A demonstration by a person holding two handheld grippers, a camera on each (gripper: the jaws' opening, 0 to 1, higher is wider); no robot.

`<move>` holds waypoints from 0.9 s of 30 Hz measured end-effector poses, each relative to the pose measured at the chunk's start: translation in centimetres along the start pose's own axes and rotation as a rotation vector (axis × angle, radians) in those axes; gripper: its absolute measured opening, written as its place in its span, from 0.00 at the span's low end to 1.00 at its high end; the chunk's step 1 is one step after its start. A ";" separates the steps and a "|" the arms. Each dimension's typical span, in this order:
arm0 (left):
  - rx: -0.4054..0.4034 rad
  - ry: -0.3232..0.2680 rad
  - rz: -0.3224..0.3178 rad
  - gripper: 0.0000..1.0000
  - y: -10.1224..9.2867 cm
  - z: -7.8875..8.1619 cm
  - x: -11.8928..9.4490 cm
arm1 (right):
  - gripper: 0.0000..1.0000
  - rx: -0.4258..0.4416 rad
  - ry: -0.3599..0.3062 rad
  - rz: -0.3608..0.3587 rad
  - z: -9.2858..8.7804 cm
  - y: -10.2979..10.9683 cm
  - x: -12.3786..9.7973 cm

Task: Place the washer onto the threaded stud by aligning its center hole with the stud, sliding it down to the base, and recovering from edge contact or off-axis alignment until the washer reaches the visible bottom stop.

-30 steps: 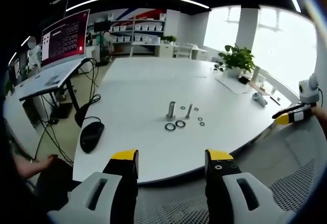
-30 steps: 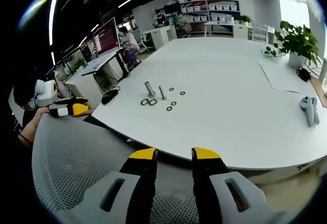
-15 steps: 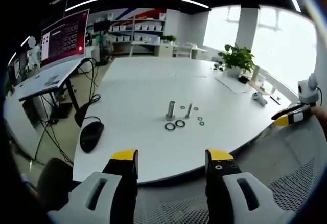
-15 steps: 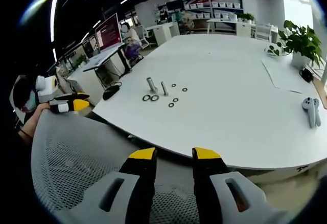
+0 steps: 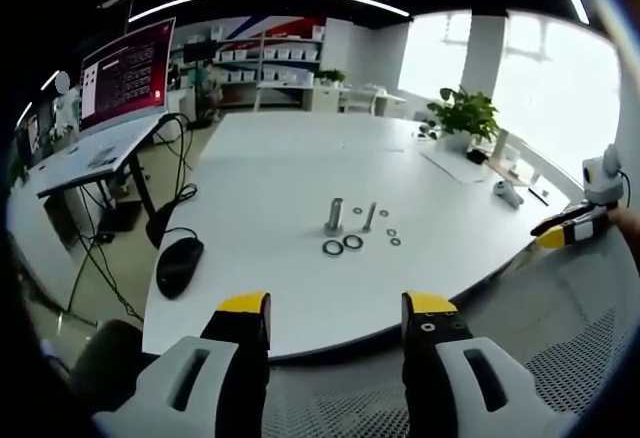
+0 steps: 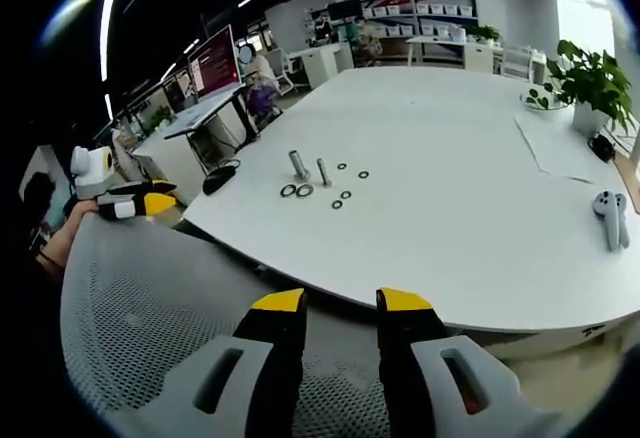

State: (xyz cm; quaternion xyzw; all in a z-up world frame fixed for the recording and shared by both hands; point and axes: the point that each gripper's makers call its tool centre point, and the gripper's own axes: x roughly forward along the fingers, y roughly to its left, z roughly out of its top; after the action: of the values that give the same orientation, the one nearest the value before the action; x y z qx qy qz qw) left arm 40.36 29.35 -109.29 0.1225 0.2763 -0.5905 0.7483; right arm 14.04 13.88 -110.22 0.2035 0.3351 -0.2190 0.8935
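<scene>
Two upright threaded studs, a thick one (image 5: 334, 216) and a thin one (image 5: 370, 217), stand mid-table. Two large dark washers (image 5: 333, 248) (image 5: 353, 242) lie flat just in front of them, with several small washers (image 5: 390, 231) scattered around. My left gripper (image 5: 337, 308) is open and empty, well short of the table edge. In the right gripper view the studs (image 6: 298, 165) (image 6: 323, 171) and large washers (image 6: 289, 191) sit far ahead. My right gripper (image 6: 341, 303) is open and holds nothing. Each gripper also appears in the other's view: the right gripper (image 5: 570, 226), the left gripper (image 6: 130, 203).
A white table (image 5: 270, 178) carries a black mouse (image 5: 179, 263), a potted plant (image 5: 463, 113), papers and a white controller (image 6: 610, 218). A grey mesh chair back (image 6: 150, 298) lies between me and the table. A desk with a monitor (image 5: 125, 68) stands to the left.
A person's hand at the lower left of the left gripper view has gone from sight. The right gripper view shifted slightly. Studs and washers have not moved.
</scene>
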 end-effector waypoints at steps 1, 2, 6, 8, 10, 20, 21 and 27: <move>0.000 0.000 -0.001 0.52 0.0 0.0 0.0 | 0.30 -0.002 0.004 0.002 -0.1 0.0 0.0; 0.000 0.000 -0.002 0.52 0.0 0.0 0.0 | 0.30 -0.006 0.008 0.003 -0.1 0.1 0.0; 0.001 0.003 -0.001 0.52 0.0 0.0 0.1 | 0.30 -0.020 0.030 0.010 -0.4 0.1 0.1; -0.003 -0.001 -0.001 0.52 0.0 0.1 0.0 | 0.30 -0.064 0.082 0.034 -1.0 0.5 0.2; -0.002 0.002 -0.001 0.52 0.0 0.1 0.1 | 0.29 -0.076 0.084 0.044 -0.9 0.7 0.3; -0.005 0.000 0.001 0.51 -0.1 0.2 0.0 | 0.28 -0.182 0.065 0.139 1.2 -0.1 0.3; -0.005 -0.001 0.001 0.51 -0.1 0.2 0.0 | 0.27 -0.186 0.063 0.140 1.6 -0.1 0.2; -0.005 -0.001 0.001 0.51 0.0 0.2 0.0 | 0.22 -0.158 0.034 0.221 4.7 0.0 0.1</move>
State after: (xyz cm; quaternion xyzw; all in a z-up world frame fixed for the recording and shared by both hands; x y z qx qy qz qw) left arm 40.36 29.23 -109.15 0.1206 0.2773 -0.5893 0.7492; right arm 16.53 11.45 -107.04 0.1717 0.3421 -0.0888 0.9196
